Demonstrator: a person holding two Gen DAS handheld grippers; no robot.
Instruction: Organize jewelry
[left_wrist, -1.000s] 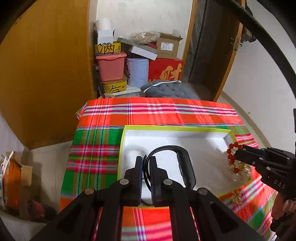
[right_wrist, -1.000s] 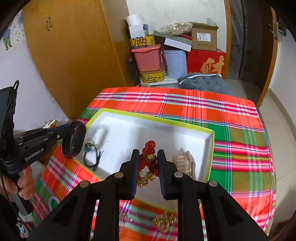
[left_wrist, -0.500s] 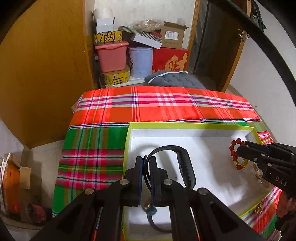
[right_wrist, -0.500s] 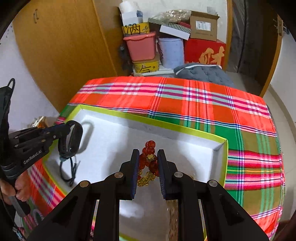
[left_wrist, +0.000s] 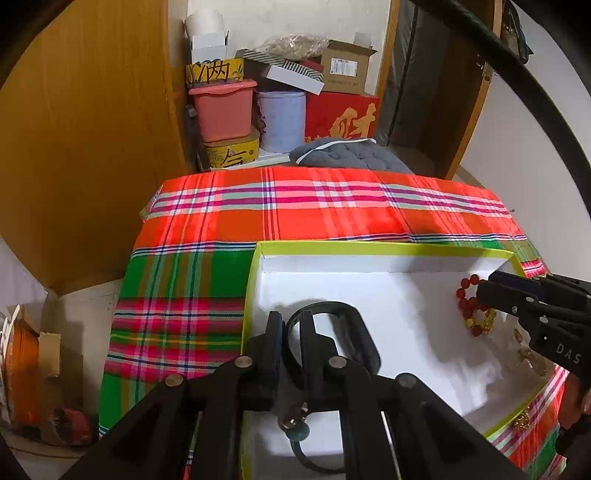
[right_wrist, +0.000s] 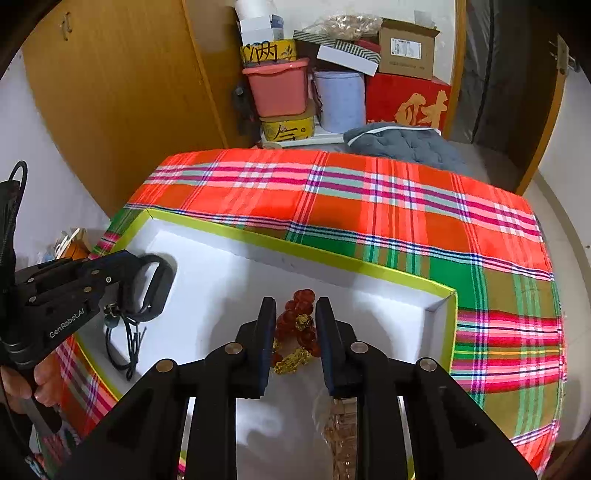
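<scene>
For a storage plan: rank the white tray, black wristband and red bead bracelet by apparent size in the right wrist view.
1. white tray, by far the largest.
2. black wristband.
3. red bead bracelet; it sits nearer the camera, so the last two are unsure.

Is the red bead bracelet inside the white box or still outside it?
Inside: the red bead bracelet sits over the white box floor, between the opening right tongs.

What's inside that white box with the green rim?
In the white box: a black band in the left gripper, a red bead bracelet between the right gripper's opening jaws, and a black cord. The grippers hide the near floor.
</scene>
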